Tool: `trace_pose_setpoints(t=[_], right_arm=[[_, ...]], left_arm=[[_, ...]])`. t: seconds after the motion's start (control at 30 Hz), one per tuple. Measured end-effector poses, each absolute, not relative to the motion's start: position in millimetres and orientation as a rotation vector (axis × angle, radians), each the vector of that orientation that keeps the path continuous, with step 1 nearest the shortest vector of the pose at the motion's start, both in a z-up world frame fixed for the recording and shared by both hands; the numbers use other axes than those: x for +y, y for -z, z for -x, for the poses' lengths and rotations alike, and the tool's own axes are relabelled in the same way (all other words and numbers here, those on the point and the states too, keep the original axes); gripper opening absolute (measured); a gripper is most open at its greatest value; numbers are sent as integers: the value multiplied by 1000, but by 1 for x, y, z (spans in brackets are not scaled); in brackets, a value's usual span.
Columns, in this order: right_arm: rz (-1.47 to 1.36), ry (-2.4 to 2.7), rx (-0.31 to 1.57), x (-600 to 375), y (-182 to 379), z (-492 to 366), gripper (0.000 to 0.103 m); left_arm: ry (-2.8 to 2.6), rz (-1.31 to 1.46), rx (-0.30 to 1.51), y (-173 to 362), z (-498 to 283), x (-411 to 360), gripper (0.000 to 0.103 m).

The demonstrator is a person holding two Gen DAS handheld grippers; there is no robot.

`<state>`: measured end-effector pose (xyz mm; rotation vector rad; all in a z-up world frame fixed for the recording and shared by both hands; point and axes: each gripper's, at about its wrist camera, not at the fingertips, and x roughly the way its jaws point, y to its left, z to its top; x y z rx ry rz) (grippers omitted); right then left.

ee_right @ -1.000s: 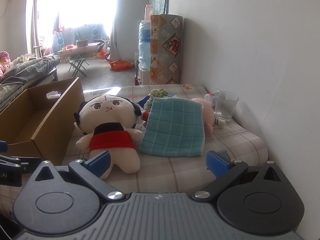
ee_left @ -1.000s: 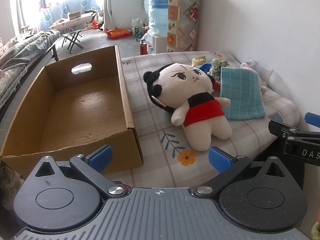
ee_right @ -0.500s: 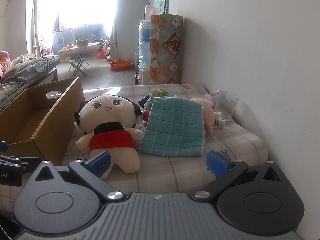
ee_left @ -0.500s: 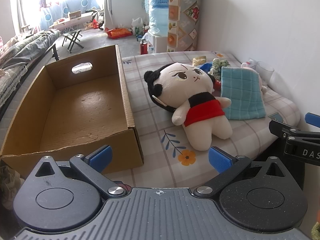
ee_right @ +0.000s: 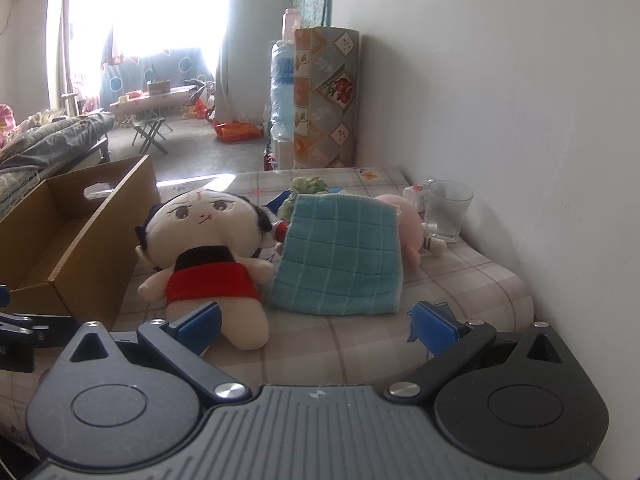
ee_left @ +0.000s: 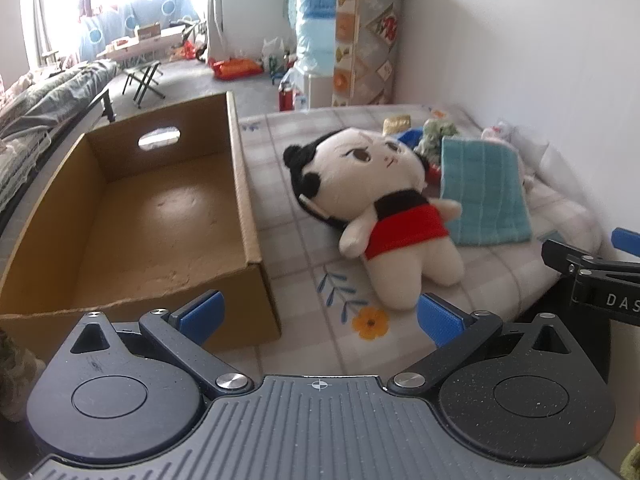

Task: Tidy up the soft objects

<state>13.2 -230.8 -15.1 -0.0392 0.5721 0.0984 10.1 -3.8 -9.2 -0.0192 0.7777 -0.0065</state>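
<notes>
The soft cream doll with black hair and red skirt (ee_right: 208, 256) lay on the checked bed, feet toward the right gripper (ee_right: 316, 320), nearer it than the left gripper (ee_left: 320, 316). Both were wide open, holding nothing.

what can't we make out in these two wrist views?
- Pink plush: right wrist view, mostly hidden behind the teal towel.
- Green item: both views, only its top shows over the towel; type unclear.
- Cardboard box: near-left corner hidden by the left gripper body.
- Right gripper: empty, open.
</notes>
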Motion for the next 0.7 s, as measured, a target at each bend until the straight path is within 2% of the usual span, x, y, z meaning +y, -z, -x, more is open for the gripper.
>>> trace_pose_setpoints(t=[0.37, 0.5, 0.6, 0.63, 0.67, 0.7], right_arm=[[-50, -73, 485, -293, 27, -46, 103], [-165, -107, 475, -323, 36, -71, 103], [-213, -130, 488, -336, 45, -91, 99], [-225, -141, 500, -340, 49, -100, 97], [-236, -156, 513, -343, 53, -108, 91], [-249, -173, 527, -346, 57, -117, 84]], left_arm=[[203, 33, 620, -2, -40, -38, 103], [279, -9, 586, -1, -65, -65, 99], [335, -41, 595, 4, -88, -88, 92], [353, -44, 606, 7, -93, -93, 85], [373, -45, 620, 10, -99, -99, 77], [391, -48, 636, 13, -106, -105, 75]])
